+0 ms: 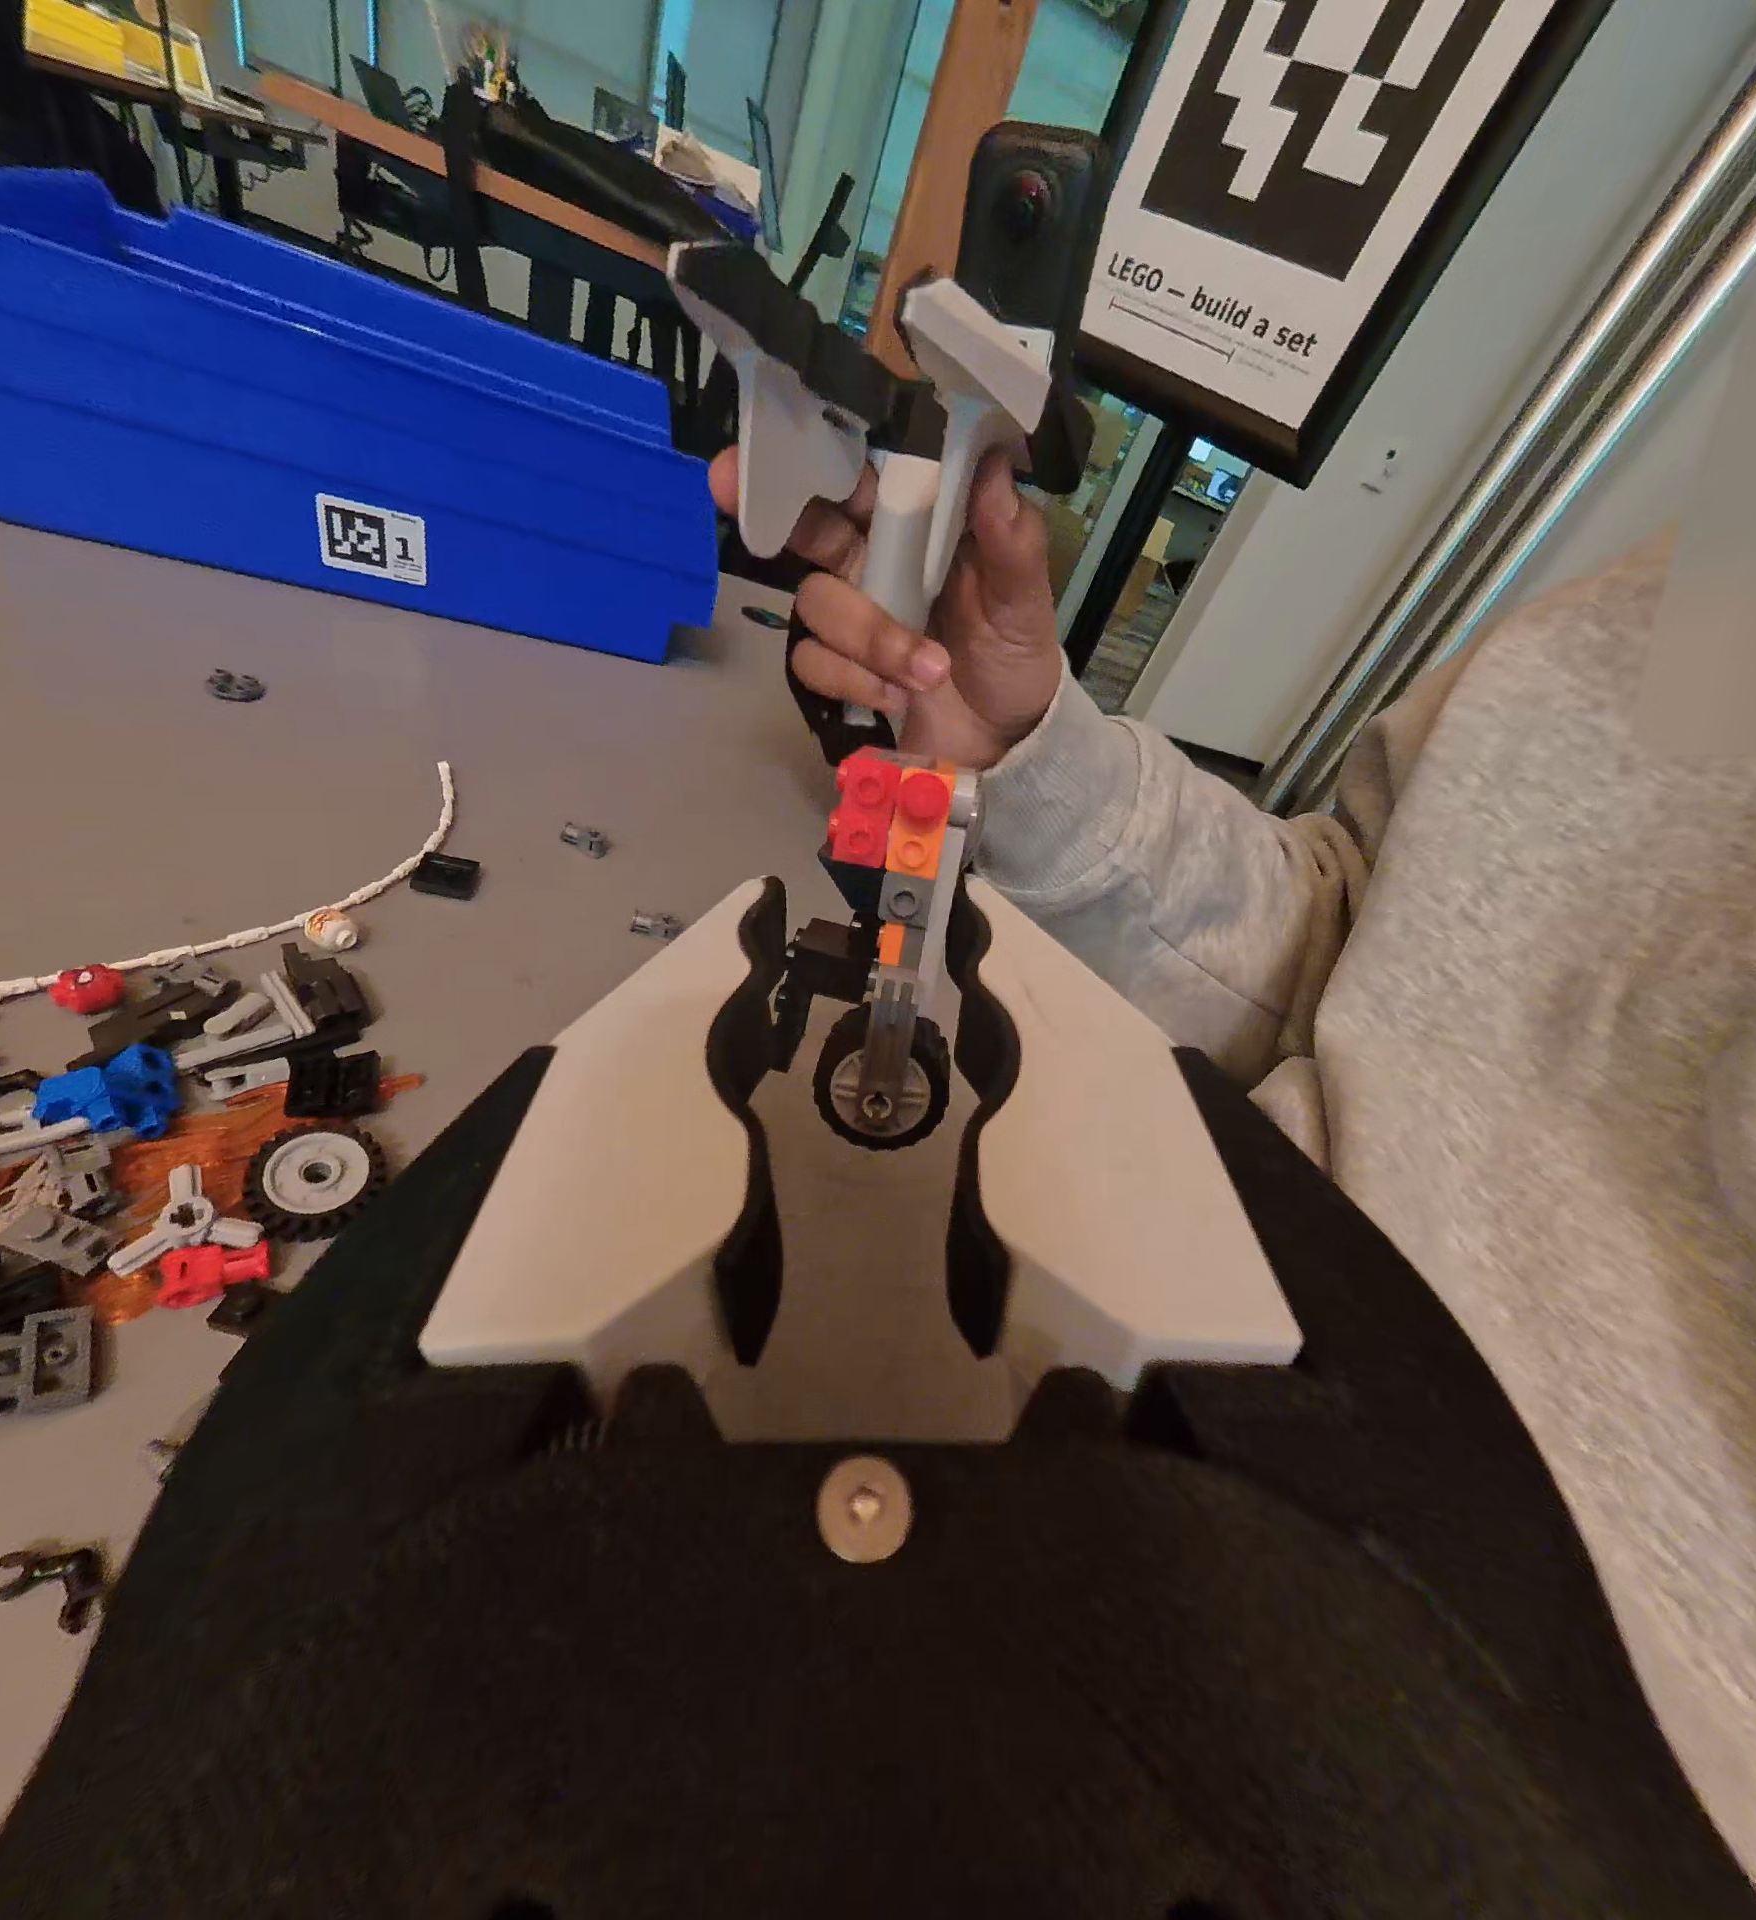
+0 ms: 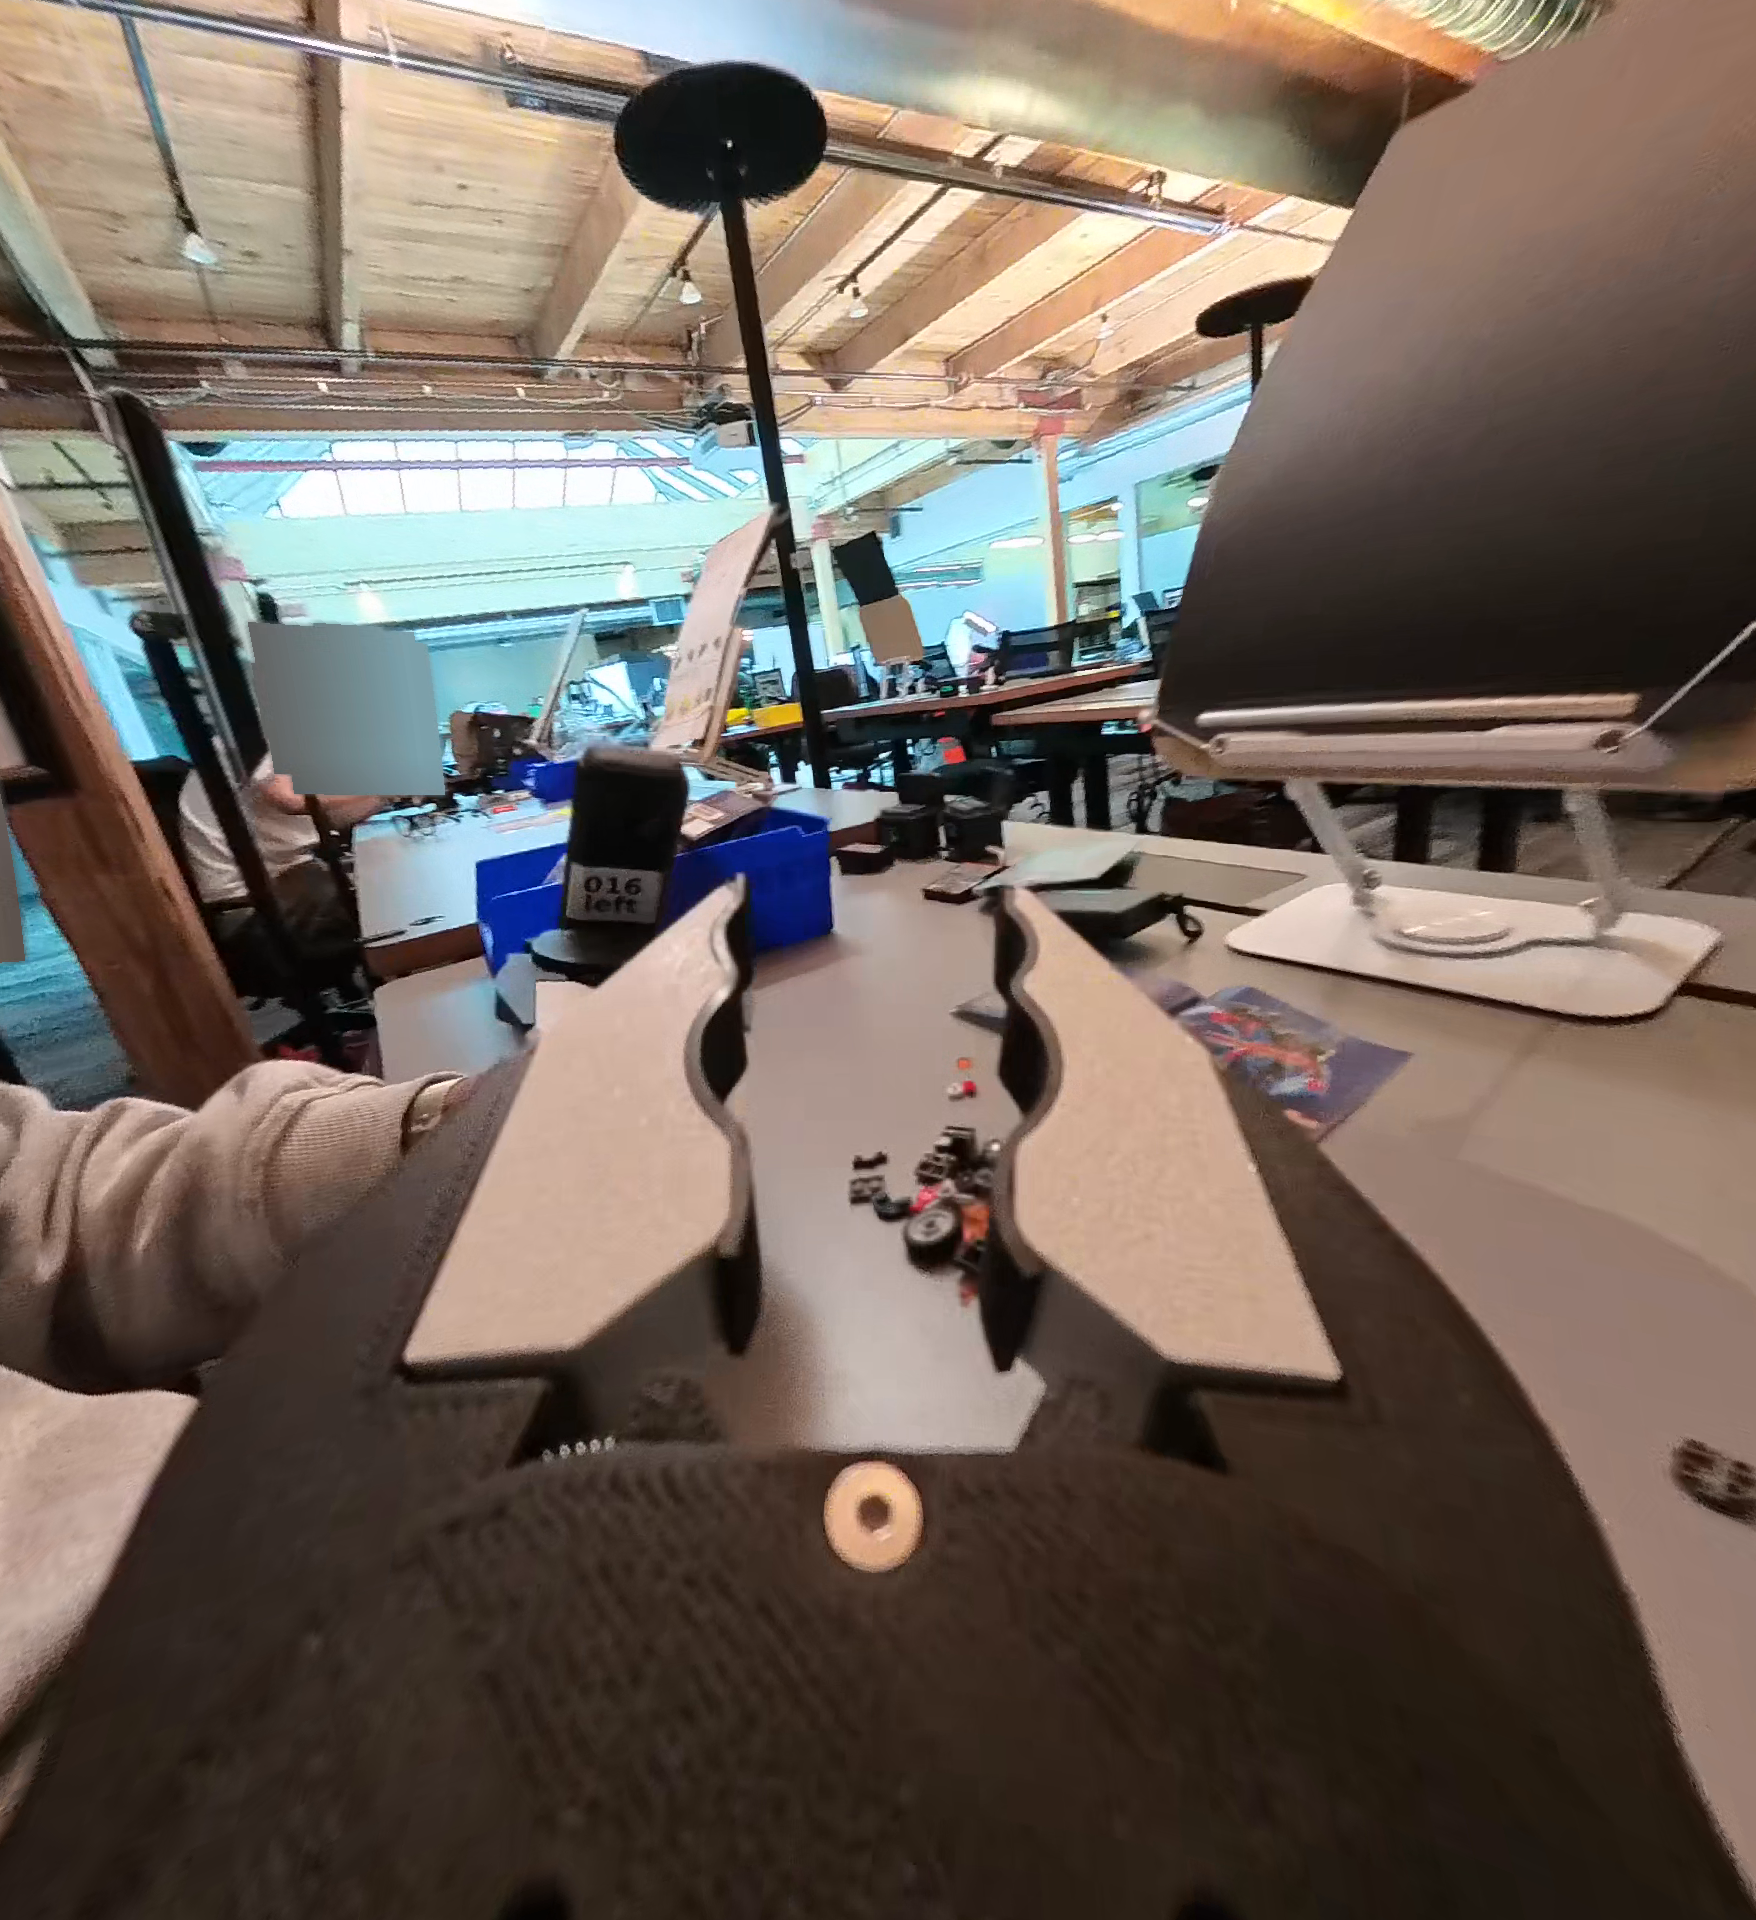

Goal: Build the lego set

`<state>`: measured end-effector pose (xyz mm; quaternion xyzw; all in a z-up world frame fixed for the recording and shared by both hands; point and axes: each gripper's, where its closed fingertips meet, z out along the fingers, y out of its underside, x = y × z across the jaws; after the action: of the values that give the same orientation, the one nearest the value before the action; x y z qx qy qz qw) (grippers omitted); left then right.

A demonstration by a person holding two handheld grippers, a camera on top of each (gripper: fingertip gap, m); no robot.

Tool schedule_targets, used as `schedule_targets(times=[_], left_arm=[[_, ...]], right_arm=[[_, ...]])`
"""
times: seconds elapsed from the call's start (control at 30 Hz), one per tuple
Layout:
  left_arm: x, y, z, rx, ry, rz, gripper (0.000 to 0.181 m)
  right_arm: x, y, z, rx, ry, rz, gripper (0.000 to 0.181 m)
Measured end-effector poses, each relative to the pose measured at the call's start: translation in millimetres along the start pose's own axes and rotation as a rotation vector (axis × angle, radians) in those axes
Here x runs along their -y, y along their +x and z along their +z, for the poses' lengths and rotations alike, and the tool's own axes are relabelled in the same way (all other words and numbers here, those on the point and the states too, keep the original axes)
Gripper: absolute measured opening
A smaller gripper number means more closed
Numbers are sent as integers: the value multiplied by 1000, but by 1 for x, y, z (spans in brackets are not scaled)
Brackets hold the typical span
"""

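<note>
My left gripper (image 1: 869,920) is shut on a small brick assembly (image 1: 900,862) and holds it above the grey table (image 1: 541,748). The assembly has red, orange and grey bricks on top and a black-tyred wheel (image 1: 879,1081) at its lower end, between the fingers. My right gripper (image 2: 874,914) is open and empty, raised well above the table. It also shows in the left wrist view (image 1: 812,312), held by a hand (image 1: 967,634) just beyond the assembly. A pile of loose pieces (image 2: 947,1195) lies far below between its fingers.
A blue bin (image 1: 334,436) stands at the back left. Loose pieces (image 1: 126,1143), a spare wheel (image 1: 313,1179) and a white chain (image 1: 334,904) lie at the left. A laptop on a stand (image 2: 1476,935) and a booklet (image 2: 1269,1049) sit at the right. Left tips to right tips: about 12 cm.
</note>
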<state>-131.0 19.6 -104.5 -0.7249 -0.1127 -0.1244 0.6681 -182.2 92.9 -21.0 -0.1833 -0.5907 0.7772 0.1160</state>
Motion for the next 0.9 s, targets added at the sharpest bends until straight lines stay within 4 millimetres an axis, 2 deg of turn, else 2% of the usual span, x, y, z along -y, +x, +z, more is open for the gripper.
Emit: schedule_targets(times=[0.1,0.2,0.3,0.37,0.47,0.53,0.7,0.8,0.9], left_arm=[[2,1,-1,-11,12,-4,29],[6,0,-4,-7,37,-7,29],[14,-3,-11,15,83,-3,29],[17,-6,-17,33,109,-7,29],[25,-17,-28,71,165,-23,29],[32,-24,-36,79,214,-58,29],[43,-36,-53,65,320,-143,28],[44,-42,-61,98,343,-145,28],[47,-45,-70,136,367,-130,28]], right_arm=[[25,1,-17,-23,52,-33,44],[65,-2,-43,-25,153,-10,47],[99,-8,-72,-113,145,-62,49],[109,-8,-93,-240,81,-178,48],[114,6,-132,-464,6,-345,41],[100,13,-151,-528,-56,-372,40],[40,26,-185,-560,-180,-265,36],[9,28,-214,-578,-240,-197,36],[-15,29,-242,-610,-301,-201,37]])
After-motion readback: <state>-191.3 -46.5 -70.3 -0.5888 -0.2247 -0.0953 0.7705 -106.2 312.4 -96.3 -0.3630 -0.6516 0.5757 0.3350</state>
